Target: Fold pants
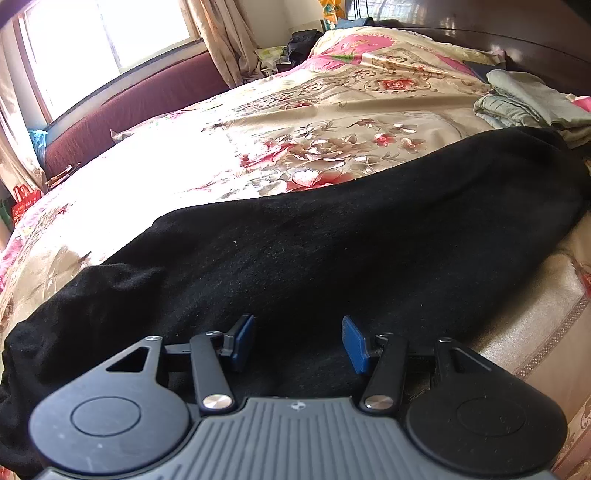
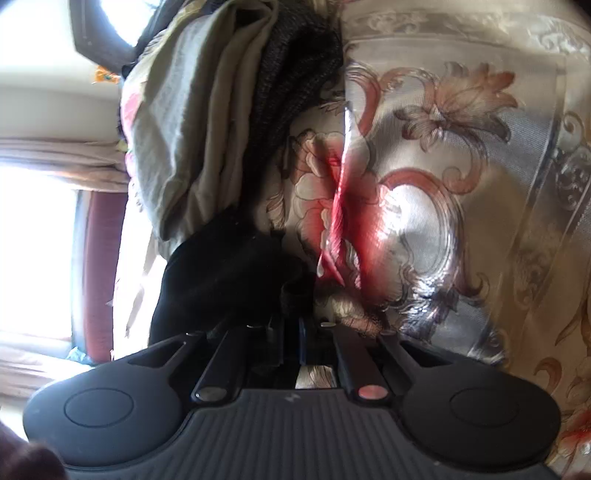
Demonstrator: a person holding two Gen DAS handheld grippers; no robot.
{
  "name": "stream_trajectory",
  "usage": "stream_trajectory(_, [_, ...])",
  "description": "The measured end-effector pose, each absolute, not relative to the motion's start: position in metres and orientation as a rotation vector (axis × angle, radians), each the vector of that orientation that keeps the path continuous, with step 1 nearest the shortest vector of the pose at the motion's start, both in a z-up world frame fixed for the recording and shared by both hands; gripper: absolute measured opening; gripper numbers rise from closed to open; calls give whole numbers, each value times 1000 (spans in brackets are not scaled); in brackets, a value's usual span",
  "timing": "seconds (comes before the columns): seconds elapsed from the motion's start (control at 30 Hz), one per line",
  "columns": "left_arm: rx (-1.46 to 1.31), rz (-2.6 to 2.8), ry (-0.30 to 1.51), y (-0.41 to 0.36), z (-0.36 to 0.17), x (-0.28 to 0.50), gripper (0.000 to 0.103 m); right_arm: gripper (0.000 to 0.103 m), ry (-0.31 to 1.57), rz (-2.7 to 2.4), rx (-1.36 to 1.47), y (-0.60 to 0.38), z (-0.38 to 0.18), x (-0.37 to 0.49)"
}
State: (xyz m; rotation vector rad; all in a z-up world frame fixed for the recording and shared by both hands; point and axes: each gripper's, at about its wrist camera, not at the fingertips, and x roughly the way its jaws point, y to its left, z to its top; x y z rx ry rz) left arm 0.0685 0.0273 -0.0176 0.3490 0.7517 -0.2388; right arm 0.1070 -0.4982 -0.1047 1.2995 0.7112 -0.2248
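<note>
In the left wrist view, the left gripper [image 1: 299,341] sits at 6 o'clock with its jaws apart; the blue pads [image 1: 245,341] hover just over the black pants [image 1: 332,251] and clamp nothing. The pants lie stretched across the floral bedspread [image 1: 314,110], running from 8 o'clock up to 3 o'clock along the near edge of the bed. A stack of folded pale clothes [image 1: 532,103] rests on the spread at 2 o'clock, just beyond the far end of the pants. A bright window [image 1: 110,33] fills 11 o'clock, with a curtain [image 1: 221,40] beside it toward 12

In the right wrist view, the picture is rolled on its side. The right gripper [image 2: 295,325] at 6 o'clock has its jaws drawn together, pinching an edge of the black pants [image 2: 221,266], which bunch from the centre toward 7 o'clock. The folded pale clothes [image 2: 195,122] stand at 11 o'clock, and the bedspread [image 2: 461,184] covers the side from 1 to 4 o'clock
</note>
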Motion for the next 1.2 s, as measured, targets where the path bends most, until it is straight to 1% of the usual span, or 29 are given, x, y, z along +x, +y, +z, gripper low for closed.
stream_trajectory(0.17, [362,-239,766,23,-19,73,67,4,690,-184,1402,-505,-121,124])
stream_trajectory(0.27, [379,-240,769,18,-19,74,67,3,690,-148,1365,-503,-123,137])
stream_trajectory(0.37, [396,-243,775,13,-20,75,67,0,672,-108,1360,-504,-126,133])
stream_trajectory(0.5, [419,-250,780,7,-17,77,67,3,621,-43,1497,-512,-134,114])
stream_trajectory(0.57, [438,-252,781,4,-18,77,67,12,648,-24,1526,-509,-130,107])
stream_trajectory(0.63, [443,-251,783,4,-18,77,67,15,701,-64,1507,-502,-122,98])
stream_trajectory(0.7, [446,-253,781,4,-17,77,67,24,728,-77,1489,-494,-114,90])
stream_trajectory(0.77, [442,-254,777,4,-16,76,67,35,728,-90,1468,-489,-105,82])
stream_trajectory(0.8, [439,-256,775,5,-17,76,67,38,727,-92,1459,-488,-101,80])
stream_trajectory(0.87, [432,-257,771,7,-17,75,67,53,743,-87,1434,-486,-98,85])
stream_trajectory(0.93, [424,-257,767,8,-17,74,67,56,808,-100,1394,-485,-92,96])
stream_trajectory(1.03, [408,-260,757,10,-16,72,67,56,882,-133,1304,-478,-83,103])
stream_trajectory(1.13, [386,-258,757,13,-20,72,67,56,866,-157,1249,-474,-84,108])
stream_trajectory(1.2, [372,-257,756,13,-20,72,67,56,798,-193,1294,-469,-90,108])
